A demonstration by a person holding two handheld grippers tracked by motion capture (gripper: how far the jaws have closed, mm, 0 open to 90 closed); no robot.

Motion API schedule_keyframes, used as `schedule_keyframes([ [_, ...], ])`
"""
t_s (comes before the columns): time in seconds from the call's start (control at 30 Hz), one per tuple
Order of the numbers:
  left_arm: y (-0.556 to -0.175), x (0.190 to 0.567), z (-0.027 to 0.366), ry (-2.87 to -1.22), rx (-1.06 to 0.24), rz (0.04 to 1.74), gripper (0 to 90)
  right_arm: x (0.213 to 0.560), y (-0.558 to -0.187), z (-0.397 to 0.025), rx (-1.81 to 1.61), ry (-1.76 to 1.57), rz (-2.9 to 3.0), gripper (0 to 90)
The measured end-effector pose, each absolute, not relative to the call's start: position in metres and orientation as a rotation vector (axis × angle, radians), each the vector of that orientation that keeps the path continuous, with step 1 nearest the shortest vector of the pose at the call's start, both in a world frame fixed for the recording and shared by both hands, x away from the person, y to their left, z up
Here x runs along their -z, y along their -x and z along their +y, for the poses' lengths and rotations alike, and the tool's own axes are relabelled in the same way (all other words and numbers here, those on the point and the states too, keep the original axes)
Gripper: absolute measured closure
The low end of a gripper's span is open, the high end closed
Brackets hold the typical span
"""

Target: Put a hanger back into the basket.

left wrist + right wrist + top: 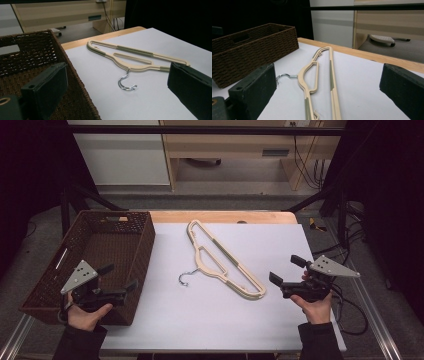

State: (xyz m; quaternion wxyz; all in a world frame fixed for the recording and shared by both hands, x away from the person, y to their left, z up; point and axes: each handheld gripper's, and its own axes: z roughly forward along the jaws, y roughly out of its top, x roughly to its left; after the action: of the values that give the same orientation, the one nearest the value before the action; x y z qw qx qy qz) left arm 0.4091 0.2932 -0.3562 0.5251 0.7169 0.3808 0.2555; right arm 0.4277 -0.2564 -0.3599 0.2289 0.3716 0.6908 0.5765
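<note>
A cream plastic hanger [220,257] with a metal hook [185,278] lies flat and slantwise in the middle of the white sheet. In the left gripper view the hanger [140,65] lies ahead with its hook [125,83] pointing toward me. The right gripper view shows it [330,72] stretching away lengthwise. My left gripper [120,276] is open and empty above the near right corner of a brown wicker basket [100,245]. At the right of the hanger's near end, my right gripper [285,269] is open and empty, apart from the hanger.
The basket [30,50] is empty and takes up the table's left side. The white sheet [220,320] covers the wooden table [220,216]. Cables [350,310] trail off the right edge. Black frame bars and light wooden furniture [230,150] stand behind the table.
</note>
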Motion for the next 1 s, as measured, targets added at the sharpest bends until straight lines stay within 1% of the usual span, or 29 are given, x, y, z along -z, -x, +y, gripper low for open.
schedule_keyframes([
  [0.23,-0.409,0.355,0.297,-1.711,-0.613,0.918,2.5,0.361,-0.430,-0.254,-1.564,-1.023,1.932,1.4],
  [0.5,-0.409,0.354,0.301,-1.712,-0.618,0.926,2.5,0.361,-0.434,-0.239,-1.518,-1.021,1.973,2.3],
  [0.8,-0.410,0.354,0.301,-1.729,-0.623,0.923,2.5,0.360,-0.443,-0.215,-1.448,-0.985,2.077,9.0],
  [1.0,-0.411,0.355,0.301,-1.732,-0.622,0.927,2.6,0.366,-0.456,-0.193,-1.375,-0.972,2.194,11.8],
])
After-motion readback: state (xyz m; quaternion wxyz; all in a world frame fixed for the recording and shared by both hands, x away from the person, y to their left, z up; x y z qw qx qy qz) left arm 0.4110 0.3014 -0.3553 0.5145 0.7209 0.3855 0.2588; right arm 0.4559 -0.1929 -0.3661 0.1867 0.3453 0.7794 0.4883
